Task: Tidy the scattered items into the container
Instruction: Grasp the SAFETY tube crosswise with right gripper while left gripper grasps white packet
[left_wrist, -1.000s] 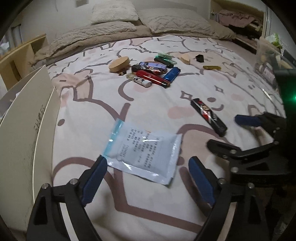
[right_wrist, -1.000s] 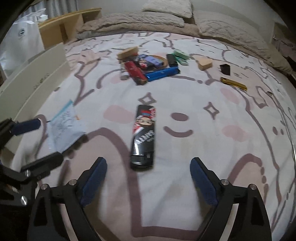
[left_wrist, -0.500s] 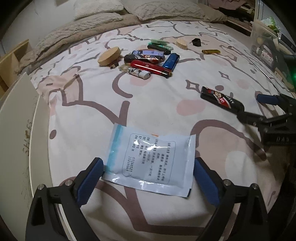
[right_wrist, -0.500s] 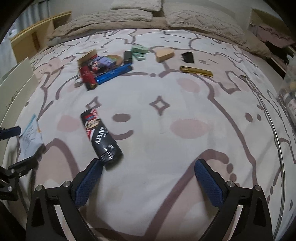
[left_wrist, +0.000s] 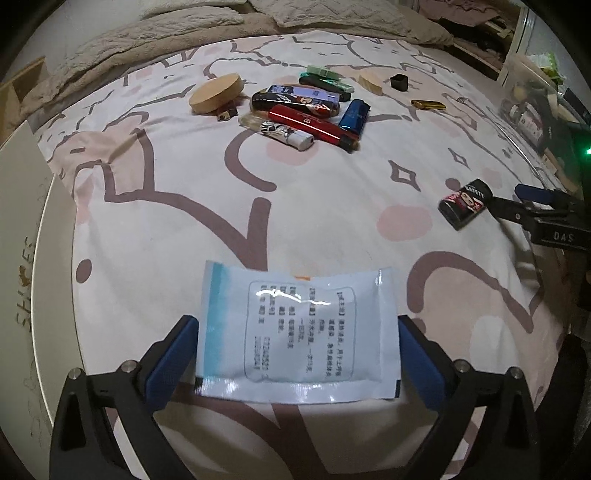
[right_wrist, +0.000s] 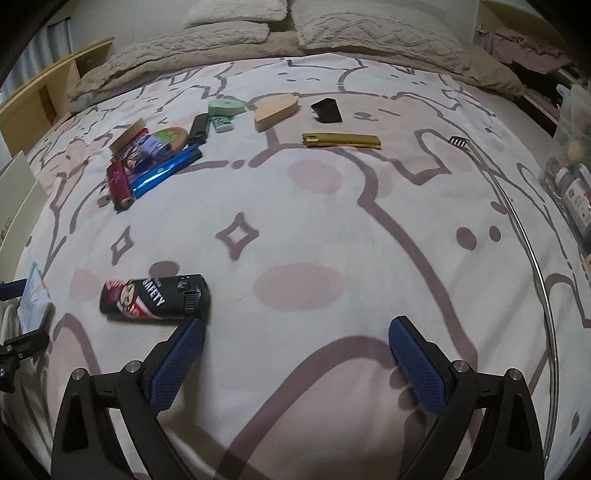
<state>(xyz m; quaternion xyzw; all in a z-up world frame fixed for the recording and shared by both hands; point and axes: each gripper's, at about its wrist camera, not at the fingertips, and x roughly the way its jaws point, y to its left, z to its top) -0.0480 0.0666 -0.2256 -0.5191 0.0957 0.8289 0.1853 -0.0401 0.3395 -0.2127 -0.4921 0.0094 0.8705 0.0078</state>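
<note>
As seen from both wrist views, shows the tidying at its very start, judging by the layout: nothing lifted, nothing visibly put away, every loose item lying on the bed (right_wrist: 332, 229). Places the left claw (left_wrist: 297, 325) astride a flat white packet (left_wrist: 291, 295), jaws spread to full width after just opening further, pads just beside the packet's two side edges without squeezing it. Places the right claw (right_wrist: 295, 325) likewise wide apart, having just been opening, with nothing between the jaws; puts a black lighter (right_wrist: 155, 297) just beyond its left fingertip, outside the gap. Leaves for later a heap of lighters (left_wrist: 306, 110), a round wooden disc (left_wrist: 216, 92), a wooden block (right_wrist: 275, 110), two green cases (right_wrist: 225, 109), a black cap (right_wrist: 327, 110) and a gold lighter (right_wrist: 340, 141), all well apart from both claws, toward the pillows. Offers two candidates for the container, a white box (left_wrist: 22, 258) at the left edge and a clear bin (right_wrist: 572, 166) at the right; cannot tell which. Marks a thin metal rod (right_wrist: 517, 221) along the right side as a likely snag on any carry toward the bin.
</note>
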